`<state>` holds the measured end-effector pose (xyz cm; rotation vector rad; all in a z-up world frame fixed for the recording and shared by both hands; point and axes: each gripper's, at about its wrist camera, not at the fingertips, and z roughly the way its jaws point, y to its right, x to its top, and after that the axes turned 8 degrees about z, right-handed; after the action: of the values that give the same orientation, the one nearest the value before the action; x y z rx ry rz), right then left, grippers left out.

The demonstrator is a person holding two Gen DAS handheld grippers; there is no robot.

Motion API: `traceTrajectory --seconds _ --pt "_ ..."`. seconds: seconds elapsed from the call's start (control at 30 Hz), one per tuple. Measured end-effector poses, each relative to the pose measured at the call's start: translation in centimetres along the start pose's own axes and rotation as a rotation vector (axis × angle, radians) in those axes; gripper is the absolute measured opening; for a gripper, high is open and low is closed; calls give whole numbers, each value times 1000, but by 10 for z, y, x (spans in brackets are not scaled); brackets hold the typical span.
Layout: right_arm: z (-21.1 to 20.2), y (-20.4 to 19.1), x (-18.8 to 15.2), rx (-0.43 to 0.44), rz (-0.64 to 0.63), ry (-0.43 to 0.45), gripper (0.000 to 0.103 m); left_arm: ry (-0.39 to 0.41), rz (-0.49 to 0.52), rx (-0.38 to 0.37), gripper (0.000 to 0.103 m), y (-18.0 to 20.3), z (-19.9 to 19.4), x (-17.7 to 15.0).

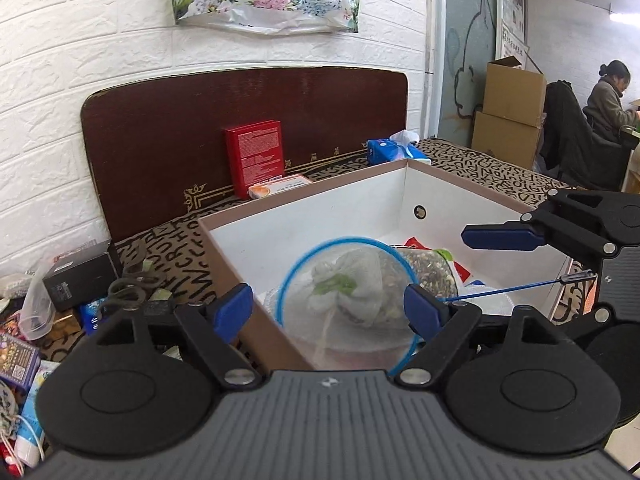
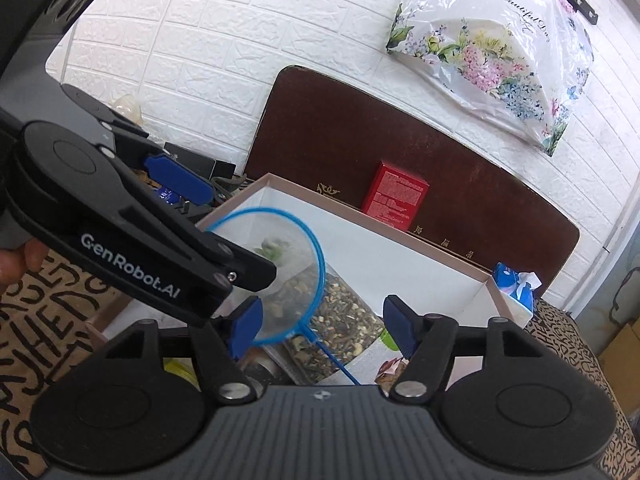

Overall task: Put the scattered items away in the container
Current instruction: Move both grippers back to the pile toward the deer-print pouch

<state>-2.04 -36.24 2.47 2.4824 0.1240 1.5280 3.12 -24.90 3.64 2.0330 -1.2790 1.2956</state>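
Note:
A small blue-rimmed fish net [image 1: 348, 300] hangs over the near part of the open white-lined box [image 1: 304, 204]; it also shows in the right wrist view [image 2: 280, 276]. My left gripper [image 1: 330, 310] is open, its right finger [image 1: 424, 312] touching the net's rim and wire handle [image 1: 516, 289]. My right gripper [image 2: 320, 330] is open above the box [image 2: 400, 264], the net handle [image 2: 340, 364] between its fingers. Inside lie a clear bag of dried mix [image 2: 340, 320] and a white cloth bundle [image 1: 352, 276].
Clutter lies left of the box: scissors [image 1: 130, 292], a black box [image 1: 80, 276], packets [image 1: 18, 356]. A red box [image 1: 256, 160], a small orange packet [image 1: 280, 190] and a blue tissue pack [image 1: 394, 150] stand behind it by the dark headboard [image 1: 180, 120].

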Motion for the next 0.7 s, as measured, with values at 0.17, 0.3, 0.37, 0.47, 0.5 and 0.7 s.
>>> traceTrajectory --seconds 0.17,0.3,0.37,0.47,0.5,0.7 --pt "-14 -16 -3 2 -37 15 85 31 -30 8 102 1 -17 -9" --pt "-26 -24 -7 5 -41 46 85 38 -55 13 102 2 -27 -17" --pt "-31 -28 -6 22 -32 60 86 39 -78 18 102 0 -33 -22" --pt "-34 -42 -4 6 -54 77 88 42 -123 24 102 -9 -43 -32" --pt "-35 -48 -3 -19 -75 84 88 50 -137 31 103 -13 -48 -35" --pt "-44 -76 4 15 -116 161 101 38 -188 110 103 -37 -74 -57"
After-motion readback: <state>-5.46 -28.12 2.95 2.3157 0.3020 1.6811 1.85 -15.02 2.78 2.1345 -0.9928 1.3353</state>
